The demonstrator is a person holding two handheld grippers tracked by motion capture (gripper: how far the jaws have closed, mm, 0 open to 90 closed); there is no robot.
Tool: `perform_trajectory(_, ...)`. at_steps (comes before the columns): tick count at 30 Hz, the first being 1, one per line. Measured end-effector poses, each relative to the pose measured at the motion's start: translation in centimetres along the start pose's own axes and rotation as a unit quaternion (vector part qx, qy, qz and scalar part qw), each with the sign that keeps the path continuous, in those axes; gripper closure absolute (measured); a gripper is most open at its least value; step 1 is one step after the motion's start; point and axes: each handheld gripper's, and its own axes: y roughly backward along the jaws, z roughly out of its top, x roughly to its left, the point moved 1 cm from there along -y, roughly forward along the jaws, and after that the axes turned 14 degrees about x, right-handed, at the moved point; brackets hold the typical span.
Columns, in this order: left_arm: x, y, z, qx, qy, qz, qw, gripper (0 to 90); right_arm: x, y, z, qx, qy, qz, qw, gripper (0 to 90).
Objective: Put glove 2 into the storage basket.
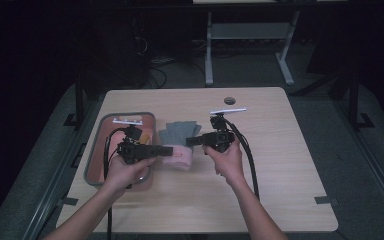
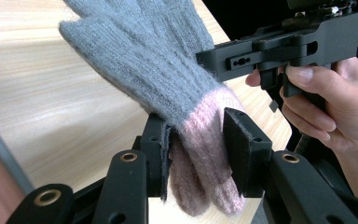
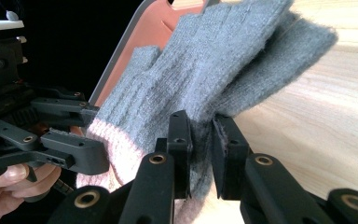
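**A:** What was being held, and where was it?

**B:** A knitted glove (image 1: 178, 142), grey with a pink cuff, was held up between both grippers just above the counter (image 1: 280, 165), immediately right of the grey-rimmed tray (image 1: 94, 165) with a reddish floor. The left gripper (image 2: 196, 154) was clamped on the pink cuff, its fingers (image 2: 240, 140) pressed into the wool. The right gripper (image 3: 200, 149) was closed narrowly on the grey fabric near the cuff, a fold being pinched between its pads.

**A:** How was the glove expected to handle?

**B:** It was judged light, soft and entirely limp. The knitted fingers of the glove were seen drooping away from the tray side, unsupported. No stiffness could be counted on, so any unheld part would be expected to sag or fold. The fuzzy wool was judged grippy rather than slippery, and not fragile, though loose yarn might be snagged.

**A:** Where was it best taken?

**B:** The ribbed cuff was judged the firmest hold, being the thickest part. A second hold on the grey body near the cuff would keep it spread.
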Motion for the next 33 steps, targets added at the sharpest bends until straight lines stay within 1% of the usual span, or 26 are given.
perform_trajectory(2,0.2,0.3,0.0,-0.001,-0.002,0.001,1.0,62.2,0.1,-0.1,0.3,0.0,0.006,-0.001,1.0,78.5)
perform_trajectory(6,0.5,0.8,0.1,-0.006,0.0,-0.001,1.0,62.2,0.5,-0.4,0.8,0.001,0.009,0.0,1.0,78.5)
perform_trajectory(7,0.5,1.0,0.1,-0.005,0.001,-0.001,1.0,62.3,0.6,-0.4,0.9,0.002,0.006,0.004,1.0,78.5)
perform_trajectory(8,0.6,1.1,0.1,-0.009,0.001,-0.002,1.0,62.3,0.6,-0.5,1.0,0.002,0.009,0.004,0.9999,78.5)
perform_trajectory(9,0.6,1.3,0.1,-0.009,0.001,-0.002,1.0,62.4,0.7,-0.5,1.2,0.002,0.012,0.004,0.9999,78.5)
perform_trajectory(16,1.1,2.6,0.1,-0.02,0.002,-0.002,0.9998,62.8,1.9,-0.9,2.2,0.002,0.024,0.004,0.9997,78.5)
perform_trajectory(27,1.9,4.3,-0.1,-0.026,0.011,0.011,0.9995,64.5,3.1,-1.8,3.4,0.001,0.034,0.016,0.9993,78.5)
perform_trajectory(33,2.3,5.1,-0.2,-0.029,0.019,0.017,0.9993,65.9,3.7,-2.3,4.1,0.005,0.038,0.023,0.999,78.5)
